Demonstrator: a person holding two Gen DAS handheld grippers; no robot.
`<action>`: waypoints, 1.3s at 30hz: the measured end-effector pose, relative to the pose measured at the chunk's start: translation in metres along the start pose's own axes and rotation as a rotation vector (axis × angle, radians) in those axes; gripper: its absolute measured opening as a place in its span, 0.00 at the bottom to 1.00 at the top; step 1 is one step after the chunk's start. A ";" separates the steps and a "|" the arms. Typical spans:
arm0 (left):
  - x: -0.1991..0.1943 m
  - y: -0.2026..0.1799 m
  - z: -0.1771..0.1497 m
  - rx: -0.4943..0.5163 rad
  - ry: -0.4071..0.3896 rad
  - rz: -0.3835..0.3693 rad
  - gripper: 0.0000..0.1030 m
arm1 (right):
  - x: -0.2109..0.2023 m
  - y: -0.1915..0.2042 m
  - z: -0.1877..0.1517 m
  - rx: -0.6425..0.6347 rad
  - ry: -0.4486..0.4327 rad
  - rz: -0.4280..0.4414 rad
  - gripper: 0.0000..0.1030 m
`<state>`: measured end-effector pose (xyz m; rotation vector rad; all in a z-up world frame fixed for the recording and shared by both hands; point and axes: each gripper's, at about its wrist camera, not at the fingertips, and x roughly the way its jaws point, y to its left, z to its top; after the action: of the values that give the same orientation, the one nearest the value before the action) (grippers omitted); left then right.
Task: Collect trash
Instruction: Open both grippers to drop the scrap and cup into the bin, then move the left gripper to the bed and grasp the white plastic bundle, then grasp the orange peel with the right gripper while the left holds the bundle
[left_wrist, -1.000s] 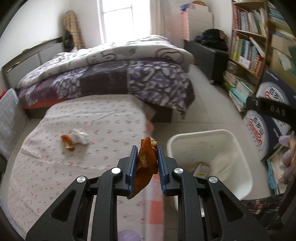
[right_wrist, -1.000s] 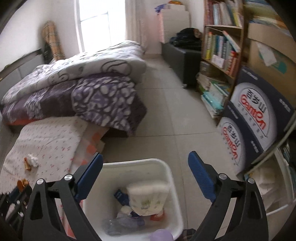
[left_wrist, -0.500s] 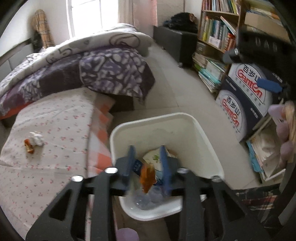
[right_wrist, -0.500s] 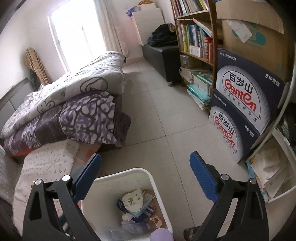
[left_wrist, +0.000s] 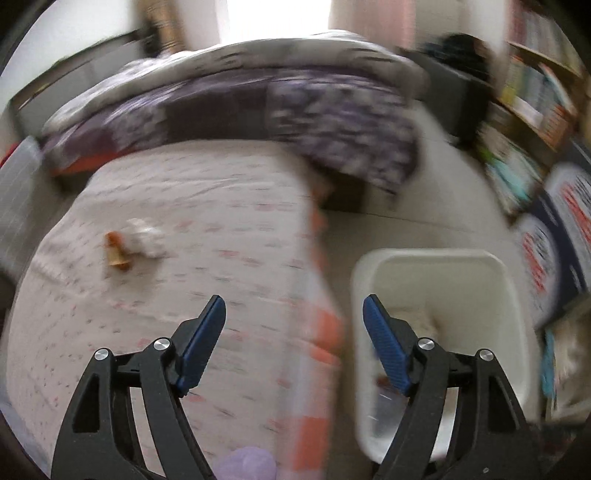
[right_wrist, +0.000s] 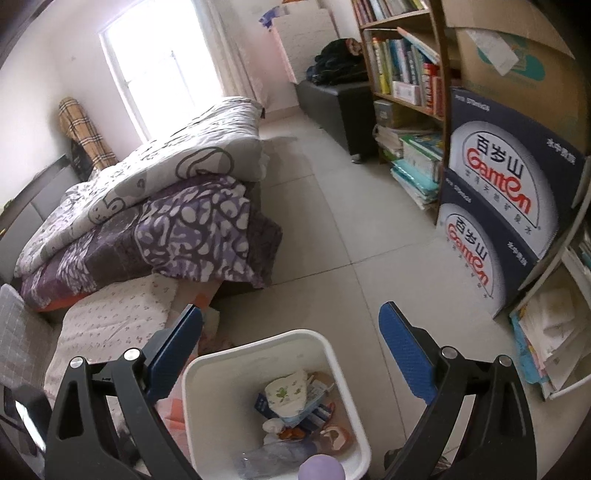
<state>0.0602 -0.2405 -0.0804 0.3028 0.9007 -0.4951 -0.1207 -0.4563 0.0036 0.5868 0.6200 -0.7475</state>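
Left wrist view shows our left gripper (left_wrist: 293, 314) spread wide and empty beside the bin (left_wrist: 436, 258), while our right gripper (right_wrist: 291, 325) gapes above it.

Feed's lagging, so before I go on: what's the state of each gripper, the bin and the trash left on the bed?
Left gripper: open, empty, over the bed edge.
Right gripper: open, empty, above the bin.
Bin: upright, no lid, partly filled with trash.
Peel: lying on the bed, uncollected.
Tissue: crumpled, beside the peel, uncollected.
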 end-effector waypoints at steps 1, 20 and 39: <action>0.007 0.016 0.005 -0.036 0.005 0.031 0.71 | 0.001 0.005 -0.001 -0.009 0.004 0.006 0.91; 0.134 0.145 0.061 -0.365 0.178 0.141 0.49 | 0.010 0.063 -0.008 -0.107 0.078 0.108 0.91; -0.030 0.246 -0.004 -0.350 0.047 0.109 0.26 | 0.034 0.213 -0.068 -0.359 0.171 0.245 0.91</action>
<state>0.1720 -0.0222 -0.0473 0.0432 0.9925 -0.2243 0.0405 -0.2983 -0.0102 0.3869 0.8030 -0.3456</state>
